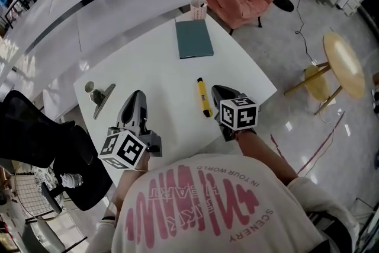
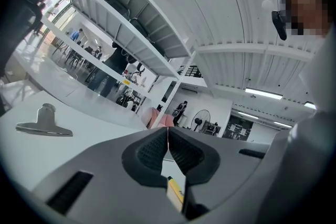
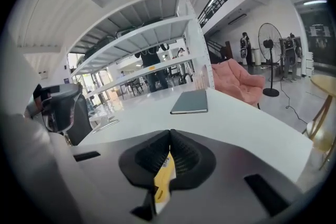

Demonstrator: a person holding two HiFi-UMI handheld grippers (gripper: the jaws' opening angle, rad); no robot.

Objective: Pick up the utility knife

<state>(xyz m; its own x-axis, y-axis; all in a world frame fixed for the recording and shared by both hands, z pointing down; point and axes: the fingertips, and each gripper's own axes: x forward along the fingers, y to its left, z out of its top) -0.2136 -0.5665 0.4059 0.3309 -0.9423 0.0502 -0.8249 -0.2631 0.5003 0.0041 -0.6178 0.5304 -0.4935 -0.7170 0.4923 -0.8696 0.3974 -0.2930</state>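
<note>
Right now my left tongs and right tongs are both pressed together on nothing, low over the white table. The yellow utility knife lies flat between them, just beside the right pair. If I push in without spreading the jaws first, I reckon the closed tips will shove the knife sideways or skid it toward the near edge instead of straddling it.

Yellow/blk utility knife, flat on table
</note>
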